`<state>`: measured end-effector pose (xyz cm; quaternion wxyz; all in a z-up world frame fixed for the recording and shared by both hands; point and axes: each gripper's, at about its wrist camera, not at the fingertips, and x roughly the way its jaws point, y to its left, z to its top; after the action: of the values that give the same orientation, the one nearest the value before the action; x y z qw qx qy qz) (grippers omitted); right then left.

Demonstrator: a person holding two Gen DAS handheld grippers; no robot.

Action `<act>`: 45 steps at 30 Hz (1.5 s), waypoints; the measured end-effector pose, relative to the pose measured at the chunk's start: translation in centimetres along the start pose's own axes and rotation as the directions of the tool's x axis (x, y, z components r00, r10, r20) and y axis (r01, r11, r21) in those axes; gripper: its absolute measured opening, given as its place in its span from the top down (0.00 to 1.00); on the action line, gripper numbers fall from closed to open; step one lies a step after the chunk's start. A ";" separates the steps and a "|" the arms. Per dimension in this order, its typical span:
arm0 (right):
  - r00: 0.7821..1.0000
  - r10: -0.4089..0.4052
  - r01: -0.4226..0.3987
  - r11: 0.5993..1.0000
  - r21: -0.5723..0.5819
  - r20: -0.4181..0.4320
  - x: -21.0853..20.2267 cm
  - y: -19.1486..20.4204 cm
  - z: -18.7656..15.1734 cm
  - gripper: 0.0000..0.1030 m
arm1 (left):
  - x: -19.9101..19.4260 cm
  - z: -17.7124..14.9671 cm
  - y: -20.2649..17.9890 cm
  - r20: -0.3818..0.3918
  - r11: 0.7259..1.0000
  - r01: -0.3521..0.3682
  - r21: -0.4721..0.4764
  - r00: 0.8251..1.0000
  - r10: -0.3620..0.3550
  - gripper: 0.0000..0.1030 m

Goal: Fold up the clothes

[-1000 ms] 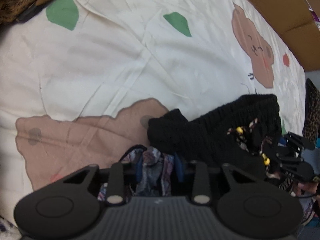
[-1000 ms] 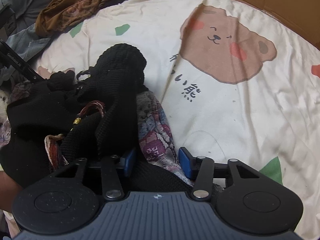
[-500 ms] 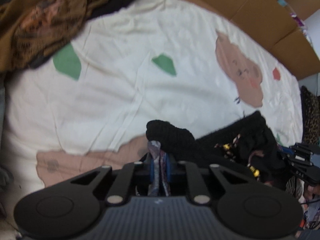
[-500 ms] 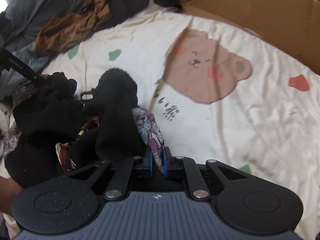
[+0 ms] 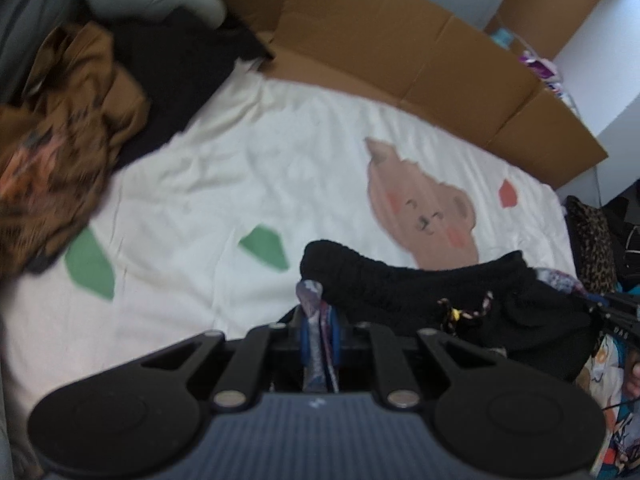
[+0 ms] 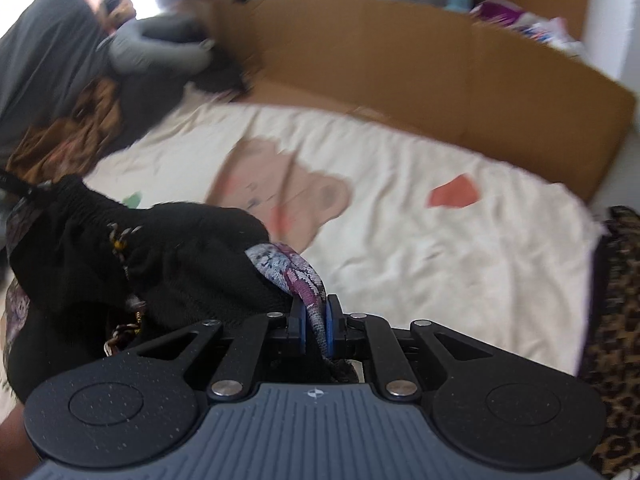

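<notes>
A garment with a black ribbed knit waistband (image 5: 400, 284) and a patterned purple-grey fabric part hangs between my two grippers above the bed. My left gripper (image 5: 320, 332) is shut on a patterned corner of it (image 5: 310, 300). My right gripper (image 6: 316, 328) is shut on the other patterned corner (image 6: 296, 272). The black waistband (image 6: 160, 248) with a braided drawstring (image 6: 120, 240) stretches to the left in the right wrist view. The right gripper also shows at the right edge of the left wrist view (image 5: 616, 312).
The cream bedsheet (image 5: 240, 168) with a brown bear print (image 5: 428, 208) lies below. A pile of brown and dark clothes (image 5: 68, 128) sits at the far left. Cardboard panels (image 5: 400, 52) line the far side. A leopard-print cloth (image 6: 616, 320) lies at the right.
Both grippers closed on the patterned corners of the garment and lifted it off the bed. The views now tilt up toward the cardboard and wall.
</notes>
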<state>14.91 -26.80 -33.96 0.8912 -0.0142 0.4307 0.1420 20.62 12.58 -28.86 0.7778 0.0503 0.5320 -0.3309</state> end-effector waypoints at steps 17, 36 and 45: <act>0.982 -0.169 0.165 0.985 0.046 0.089 -1.8 -4.5 1.4 0.93 | 4.8 4.9 -4.8 0.083 0.980 0.048 0.193 0.994 -0.065 0.89; 0.983 -0.138 0.140 0.990 0.014 -0.118 2.4 -5.0 -0.2 0.67 | 7.6 4.8 -2.4 0.031 0.996 0.041 0.078 0.999 -0.044 0.69; 0.981 -0.177 0.173 0.984 -0.045 -0.079 1.1 -6.2 3.7 0.67 | 6.2 8.3 -2.9 0.014 0.984 0.004 0.179 1.000 -0.006 0.69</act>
<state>20.03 -31.99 -33.12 0.8813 -0.0746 0.4613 0.0704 26.87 3.95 -29.85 0.7732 0.1164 0.4945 -0.3796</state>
